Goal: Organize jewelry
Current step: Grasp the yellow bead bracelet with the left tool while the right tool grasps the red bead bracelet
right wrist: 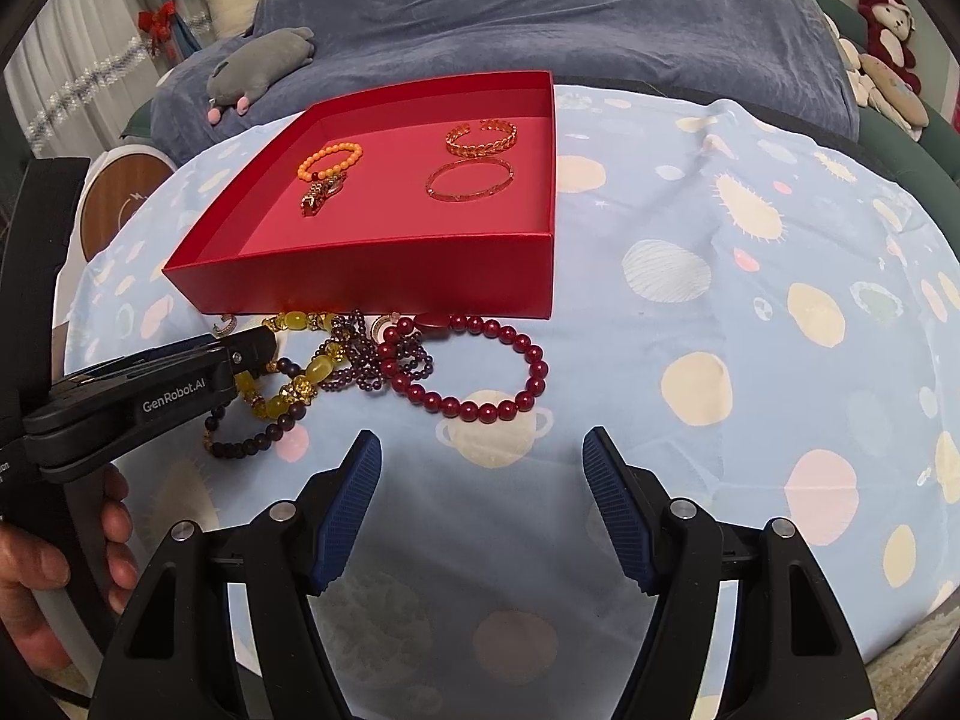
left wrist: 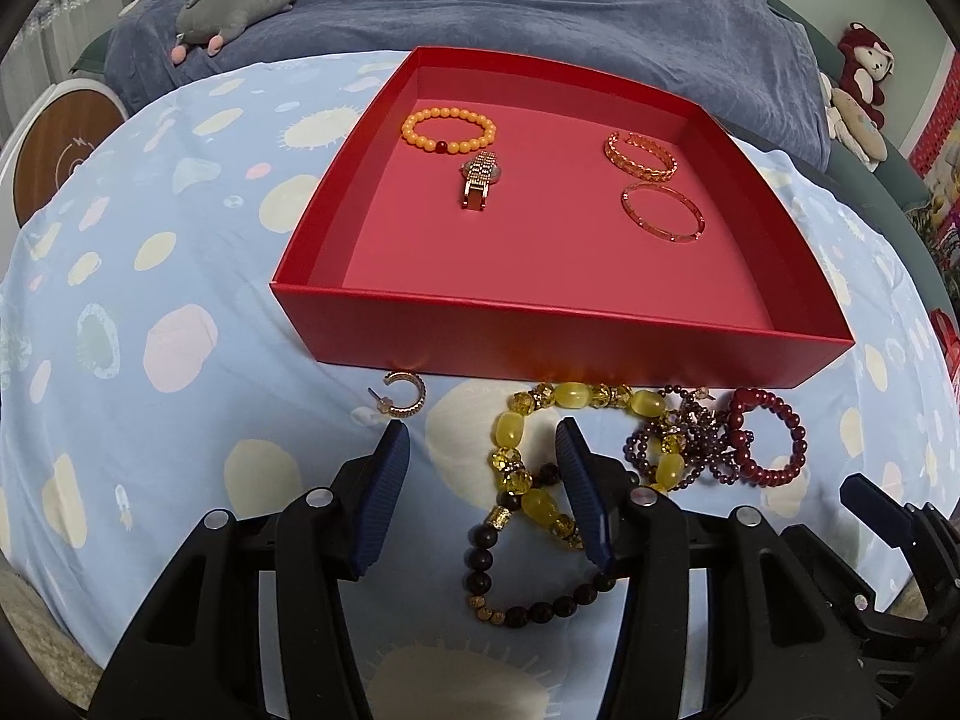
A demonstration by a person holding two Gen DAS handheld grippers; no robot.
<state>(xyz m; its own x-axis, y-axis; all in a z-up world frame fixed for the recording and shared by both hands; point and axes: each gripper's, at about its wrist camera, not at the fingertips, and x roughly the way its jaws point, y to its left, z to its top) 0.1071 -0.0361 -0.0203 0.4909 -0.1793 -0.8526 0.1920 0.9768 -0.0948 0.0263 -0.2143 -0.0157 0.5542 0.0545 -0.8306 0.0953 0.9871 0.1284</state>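
A red box (left wrist: 540,330) holds an orange bead bracelet (left wrist: 450,129), a gold watch (left wrist: 478,180), a gold chain cuff (left wrist: 641,155) and a thin bangle (left wrist: 699,222). In front of it lie a gold hoop earring (left wrist: 414,402), a yellow bead bracelet (left wrist: 510,429), a dark bead bracelet (left wrist: 480,564), a purple strand (left wrist: 696,444) and a red bead bracelet (left wrist: 798,432). My left gripper (left wrist: 483,438) hangs open over the yellow bracelet, whose left side lies between the fingers untouched. My right gripper (right wrist: 480,439) stands open just short of the red bead bracelet (right wrist: 480,411), nothing between its fingers.
A light blue planet-print cloth (left wrist: 150,360) covers the surface. Behind it a blue-grey blanket carries a grey plush (left wrist: 240,0); plush toys (left wrist: 864,66) sit far right. A round wood-topped object (left wrist: 66,156) stands at the left. A hand (right wrist: 36,570) holds the left gripper (right wrist: 258,342).
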